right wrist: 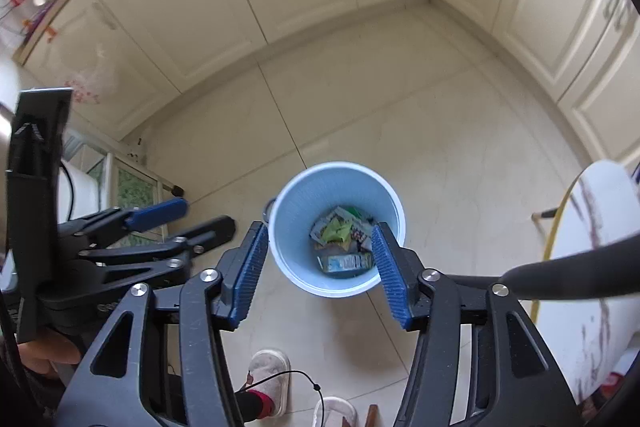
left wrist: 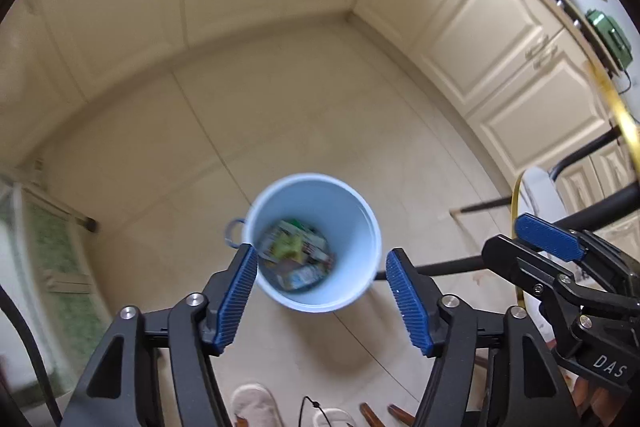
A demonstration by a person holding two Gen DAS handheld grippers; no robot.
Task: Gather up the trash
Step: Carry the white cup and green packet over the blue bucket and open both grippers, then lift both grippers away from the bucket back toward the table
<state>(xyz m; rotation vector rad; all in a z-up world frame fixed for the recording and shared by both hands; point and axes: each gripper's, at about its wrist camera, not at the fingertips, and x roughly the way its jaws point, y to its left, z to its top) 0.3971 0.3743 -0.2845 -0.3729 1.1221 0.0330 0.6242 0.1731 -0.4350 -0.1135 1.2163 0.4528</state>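
Note:
A light blue trash bin (left wrist: pixel 356 219) stands on the tiled floor below both grippers; it also shows in the right wrist view (right wrist: pixel 296 215). Crumpled wrappers and packets (left wrist: pixel 296 259) lie at its bottom, seen also in the right wrist view (right wrist: pixel 340 243). My left gripper (left wrist: pixel 322 297) is open and empty, held high above the bin. My right gripper (right wrist: pixel 320 267) is open and empty, also above the bin. The right gripper appears at the right edge of the left wrist view (left wrist: pixel 548 239), and the left gripper at the left of the right wrist view (right wrist: pixel 160 215).
Cream kitchen cabinets (left wrist: pixel 500 39) line the far and right walls. A white round table with a gold rim (right wrist: pixel 600 227) and black chair legs (left wrist: pixel 476 207) stand at right. A green-patterned glass panel (left wrist: pixel 52 255) is at left. The person's slippered feet (right wrist: pixel 268 371) are below.

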